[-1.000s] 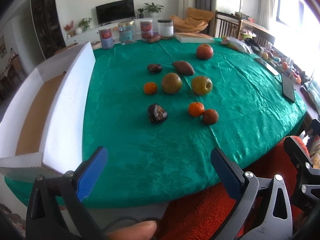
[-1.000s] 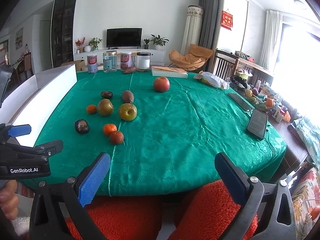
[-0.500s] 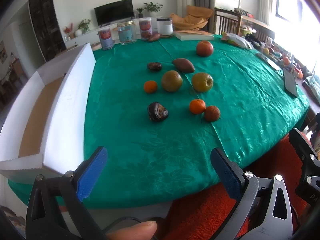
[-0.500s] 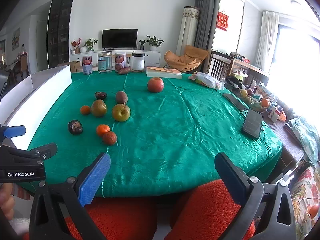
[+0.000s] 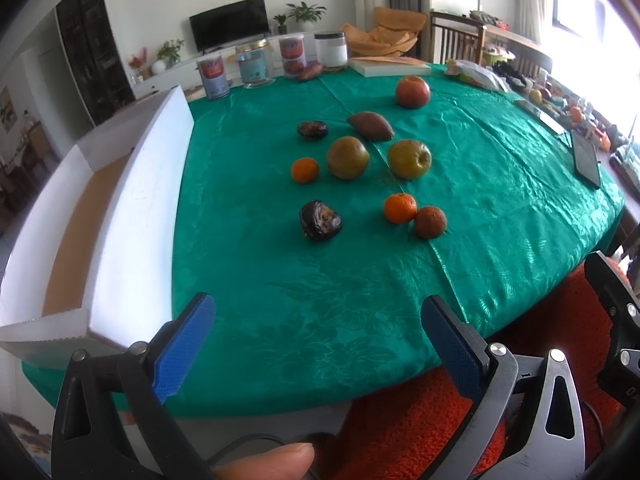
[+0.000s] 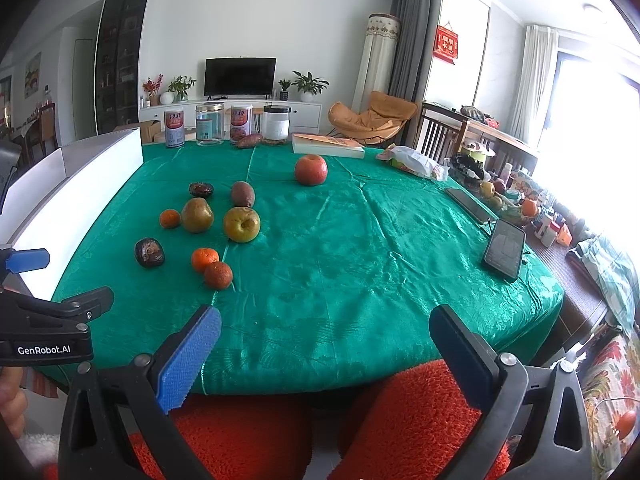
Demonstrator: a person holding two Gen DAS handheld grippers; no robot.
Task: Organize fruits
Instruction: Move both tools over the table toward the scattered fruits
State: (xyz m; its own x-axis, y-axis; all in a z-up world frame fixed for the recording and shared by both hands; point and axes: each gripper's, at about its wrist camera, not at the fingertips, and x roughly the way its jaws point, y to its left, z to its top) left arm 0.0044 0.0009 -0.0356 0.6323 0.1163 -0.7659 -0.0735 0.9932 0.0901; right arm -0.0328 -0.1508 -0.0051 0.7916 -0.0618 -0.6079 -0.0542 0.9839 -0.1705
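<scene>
Several fruits lie on the green tablecloth (image 5: 480,168): a red apple (image 5: 412,92), a brown oval fruit (image 5: 370,126), two yellow-brown apples (image 5: 347,157) (image 5: 410,159), small oranges (image 5: 305,169) (image 5: 399,208), a darker orange (image 5: 430,221) and two dark shrivelled fruits (image 5: 320,220) (image 5: 312,129). A white cardboard box (image 5: 132,216) with a brown floor stands at the table's left. My left gripper (image 5: 318,344) is open and empty at the near table edge. My right gripper (image 6: 326,348) is open and empty, further right; the red apple (image 6: 311,169) shows ahead.
Several jars (image 5: 252,65), a sweet potato (image 5: 310,71) and a book (image 5: 390,66) stand at the far edge. Two phones (image 6: 504,249) (image 6: 468,205) lie at the right. A red chair cushion (image 6: 400,420) is below the table edge.
Both grippers have drifted slightly forward toward the table; the fruits sit a little nearer in view. Both stay open and empty.
</scene>
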